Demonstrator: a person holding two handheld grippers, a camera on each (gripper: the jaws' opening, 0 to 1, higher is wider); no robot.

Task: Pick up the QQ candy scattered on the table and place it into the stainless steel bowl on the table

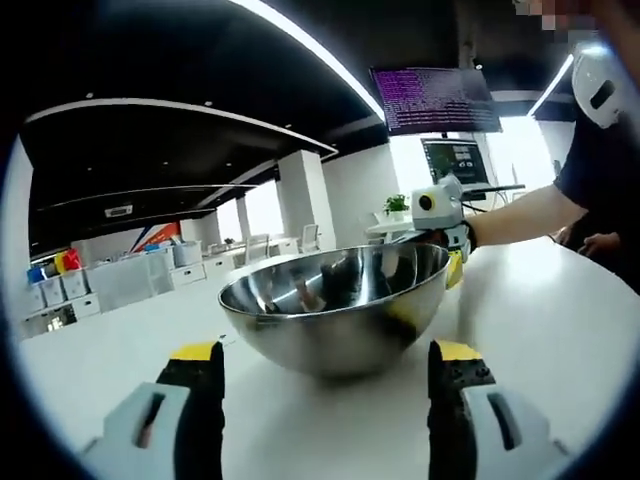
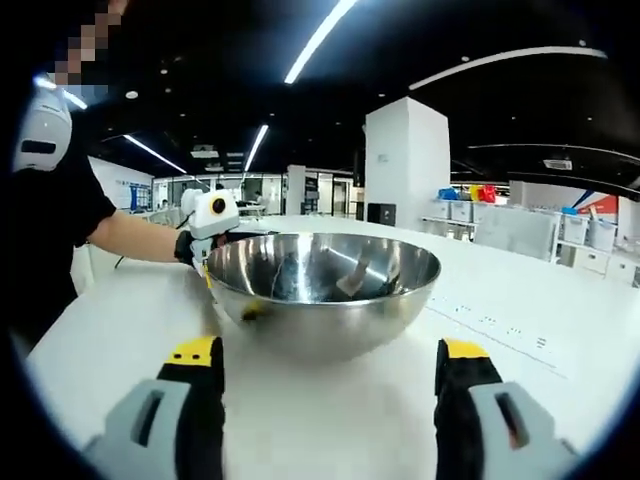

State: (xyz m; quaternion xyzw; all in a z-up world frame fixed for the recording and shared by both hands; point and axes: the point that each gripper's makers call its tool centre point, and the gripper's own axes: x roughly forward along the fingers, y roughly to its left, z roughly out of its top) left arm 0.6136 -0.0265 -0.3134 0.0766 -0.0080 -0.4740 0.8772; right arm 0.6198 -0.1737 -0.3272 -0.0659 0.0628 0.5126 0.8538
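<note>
My left gripper (image 1: pixel 325 375) hangs low over the white counter (image 1: pixel 560 330), fingers (image 1: pixel 196 395) spread wide w/ nothing between them, yellow-tipped, black inner faces. Right gripper (image 2: pixel 328 375) same: fingers (image 2: pixel 462 395) released, gap bare. The stainless steel bowl (image 1: pixel 335 300) sits on the counter straight ahead in both views, near the fingertips but not touching; in the right gripper view the bowl (image 2: pixel 322 285) fills the middle, rim level, inside shows only blurry reflections, can't tell if any candy is in it. No QQ candy that I can make out on the counter; a small yellow smear low on the bowl's wall (image 2: pixel 252 312) could be a reflection, can't say. In the left gripper view my other gripper (image 1: pixel 442 215) pokes in from behind the bowl's far right rim, forearm (image 1: pixel 520 215) reaching to it; in the right gripper view the opposite one (image 2: pixel 210 225) sits at the bowl's left rim. Around: white pillar (image 2: pixel 405 160), ceiling light strips (image 2: pixel 315 40), rows of white storage bins (image 1: pixel 110 280) w/ red/yellow/blue items on top, potted plant (image 1: pixel 397 205), hanging monitor (image 1: pixel 435 100) w/ purple text too small to read, 2nd screen (image 1: pixel 455 160) below it. Faint marks on the counter (image 2: pixel 500 328), unreadable.
</note>
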